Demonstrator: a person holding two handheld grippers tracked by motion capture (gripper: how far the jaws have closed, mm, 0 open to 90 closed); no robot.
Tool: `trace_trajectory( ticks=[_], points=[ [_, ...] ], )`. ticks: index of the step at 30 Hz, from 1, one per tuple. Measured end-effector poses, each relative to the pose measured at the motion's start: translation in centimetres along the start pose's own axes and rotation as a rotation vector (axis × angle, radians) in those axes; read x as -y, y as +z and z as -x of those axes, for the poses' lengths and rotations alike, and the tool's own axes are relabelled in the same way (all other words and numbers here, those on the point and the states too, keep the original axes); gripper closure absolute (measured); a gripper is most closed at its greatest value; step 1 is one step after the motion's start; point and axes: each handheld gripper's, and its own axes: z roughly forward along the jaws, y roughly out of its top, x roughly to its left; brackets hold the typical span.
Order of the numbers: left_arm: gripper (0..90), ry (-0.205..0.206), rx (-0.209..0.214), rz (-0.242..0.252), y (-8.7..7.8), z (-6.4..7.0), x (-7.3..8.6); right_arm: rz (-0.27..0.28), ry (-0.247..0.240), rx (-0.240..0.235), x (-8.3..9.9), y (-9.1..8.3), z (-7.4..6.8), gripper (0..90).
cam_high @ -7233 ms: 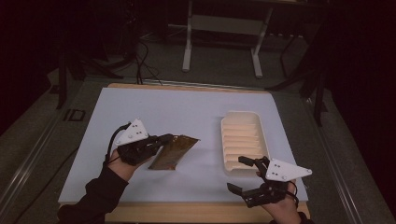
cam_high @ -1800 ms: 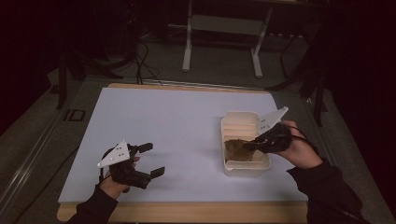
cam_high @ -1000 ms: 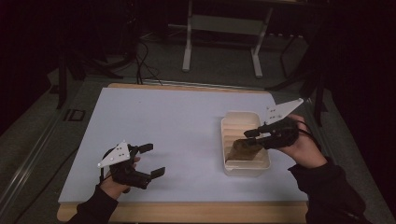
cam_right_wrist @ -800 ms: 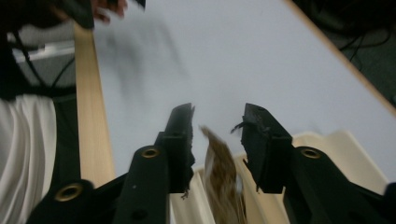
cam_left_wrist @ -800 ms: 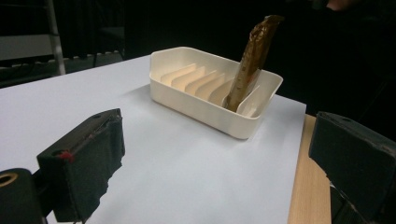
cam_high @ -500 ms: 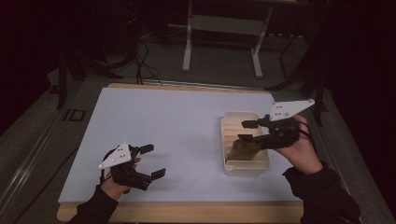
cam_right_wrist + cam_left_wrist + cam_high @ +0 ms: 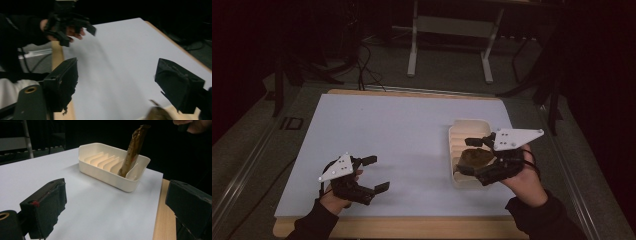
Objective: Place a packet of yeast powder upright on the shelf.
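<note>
A cream slotted rack (image 7: 468,123) lies on the right of the white table sheet. A flat brown glossy piece (image 7: 477,157) stands on edge in one of its near slots, leaning slightly (image 7: 132,150). My right gripper (image 7: 467,156) hovers open over the rack's near end, its jaws spread on either side of the piece without touching it. The piece's top edge (image 7: 156,113) shows just below that gripper (image 7: 117,82). My left gripper (image 7: 376,173) rests open near the front left of the sheet, holding nothing. Its jaws (image 7: 117,205) point across at the rack (image 7: 110,173).
The white sheet (image 7: 402,130) covers a wooden table whose edge (image 7: 402,227) runs along the front. A metal stand (image 7: 449,25) and cables lie on the dark floor beyond. In the right gripper view the left gripper (image 7: 67,25) shows farther off.
The left gripper earlier held the brown piece flat on the table. Over the last second, the right gripper has opened, let go of the piece in the rack and drawn back.
</note>
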Motion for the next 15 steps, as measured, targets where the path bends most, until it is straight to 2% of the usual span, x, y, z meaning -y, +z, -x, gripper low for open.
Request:
trace_trajectory(
  ticks=[2, 9, 12, 15],
  points=[
    [4.1, 0.009, -0.001, -0.006, 0.1, 0.1, 0.1, 0.001, 0.003, 0.003, 0.4, 0.3, -0.3, 15.7],
    [4.1, 0.016, 0.001, -0.01, 0.1, 0.1, 0.1, 0.024, 0.043, -0.03, 1.9, 1.3, -0.9, 13.8],
    [4.1, 0.012, 0.0, -0.004, 0.1, 0.1, 0.2, 0.02, 0.032, -0.011, 2.7, 1.7, -1.4, 13.8],
    [4.1, 0.01, 0.0, -0.004, 0.1, 0.1, 0.2, 0.028, 0.048, -0.024, 3.5, 2.2, -1.9, 14.0]
  ],
)
